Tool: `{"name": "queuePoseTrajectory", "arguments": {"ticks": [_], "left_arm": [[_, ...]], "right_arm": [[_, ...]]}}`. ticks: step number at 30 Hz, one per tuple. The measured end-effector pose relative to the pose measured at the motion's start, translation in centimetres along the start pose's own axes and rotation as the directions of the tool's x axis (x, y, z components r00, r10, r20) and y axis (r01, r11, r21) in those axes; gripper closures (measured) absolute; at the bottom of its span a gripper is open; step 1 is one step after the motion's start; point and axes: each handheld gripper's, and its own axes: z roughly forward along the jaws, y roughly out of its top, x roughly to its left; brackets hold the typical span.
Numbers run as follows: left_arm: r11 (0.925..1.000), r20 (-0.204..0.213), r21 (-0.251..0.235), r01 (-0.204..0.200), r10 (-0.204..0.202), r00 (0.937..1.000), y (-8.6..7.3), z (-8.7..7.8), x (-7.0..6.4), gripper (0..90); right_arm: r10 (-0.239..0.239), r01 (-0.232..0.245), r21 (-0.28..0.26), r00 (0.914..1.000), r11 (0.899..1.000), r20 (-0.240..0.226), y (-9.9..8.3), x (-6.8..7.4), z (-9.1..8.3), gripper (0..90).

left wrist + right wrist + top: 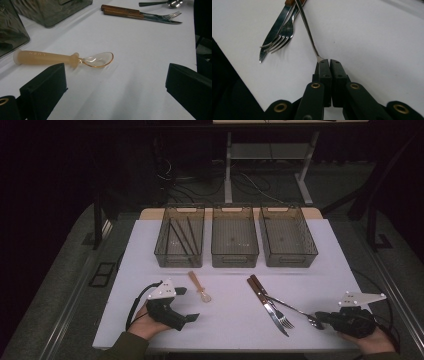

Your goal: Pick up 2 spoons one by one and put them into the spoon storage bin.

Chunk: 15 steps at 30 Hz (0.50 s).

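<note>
Right claw [327, 62] is clenched on the metal spoon's [308, 32] bowl end; its handle runs away across the knife [275, 27] and fork [284, 31]. Left claw [115, 82], released, faces the plastic spoon [62, 58] lying crosswise on the bench [230, 320].

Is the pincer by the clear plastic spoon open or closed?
Open. In the left gripper view the left gripper has its black jaws wide apart, with bare table between them; the plastic spoon lies just beyond, untouched.

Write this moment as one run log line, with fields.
left gripper: open, near plastic spoon | right gripper: shut on metal spoon | bins: behind
</note>
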Motion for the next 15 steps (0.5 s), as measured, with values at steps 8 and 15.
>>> {"name": "queuePoseTrajectory", "arguments": {"ticks": [8,15], "left_arm": [[1.0000,0.002,0.003,0.001,-0.001,1.0000,0.0,0.1,0.0,2.3],[1.0000,0.003,0.003,-0.003,0.003,1.0000,0.0,0.1,0.0,2.3]], "right_arm": [[0.024,-0.023,-0.033,0.9989,0.999,0.040,0.7,-0.4,-0.2,88.4],[0.047,-0.043,-0.062,0.9970,0.997,0.062,1.8,-0.7,0.2,88.4]]}}
